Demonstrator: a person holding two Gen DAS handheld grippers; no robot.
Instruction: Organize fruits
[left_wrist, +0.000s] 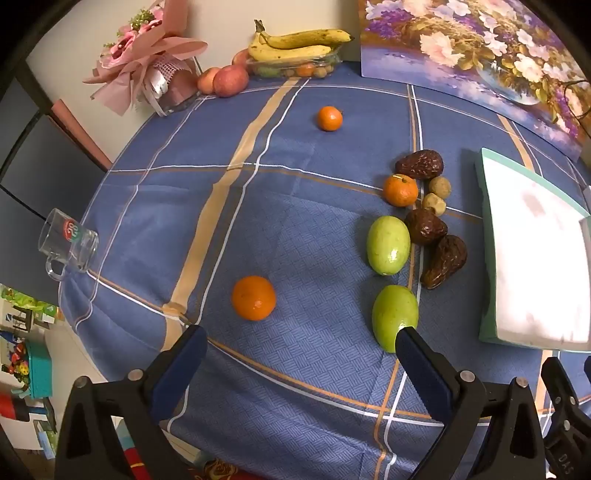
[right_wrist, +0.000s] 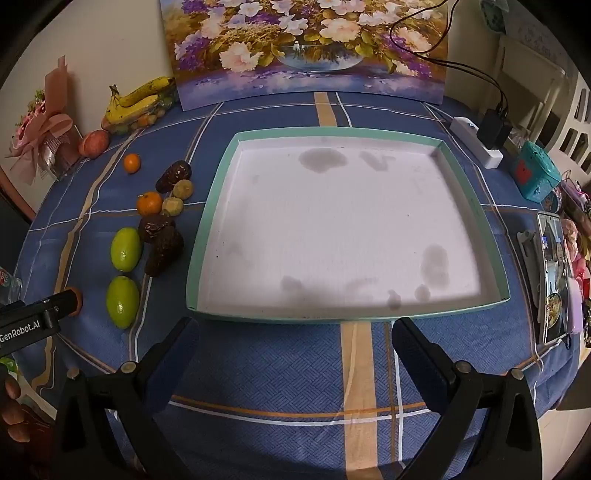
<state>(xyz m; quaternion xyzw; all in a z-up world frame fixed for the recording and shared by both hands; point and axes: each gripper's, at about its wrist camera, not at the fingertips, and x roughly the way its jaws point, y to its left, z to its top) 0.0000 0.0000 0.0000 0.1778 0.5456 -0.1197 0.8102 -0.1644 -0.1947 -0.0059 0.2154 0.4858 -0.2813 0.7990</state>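
Blue checked cloth covers the table (left_wrist: 295, 206); both the left hand-held gripper (left_wrist: 301, 354) and right hand-held gripper (right_wrist: 295, 343) gape wide, empty, above scattered round orange tangerines (left_wrist: 253, 297) and a white, teal-rimmed tray (right_wrist: 476, 206).

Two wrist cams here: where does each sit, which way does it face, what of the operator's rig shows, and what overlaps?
Left wrist: on the left gripper, angled down at loose fruit on the blue tablecloth; its own open fingers show.
Right wrist: on the right gripper, angled down at the empty tray; its open fingers, a hand at lower left.
Shared: tray, near green fruit, bananas, flower painting.
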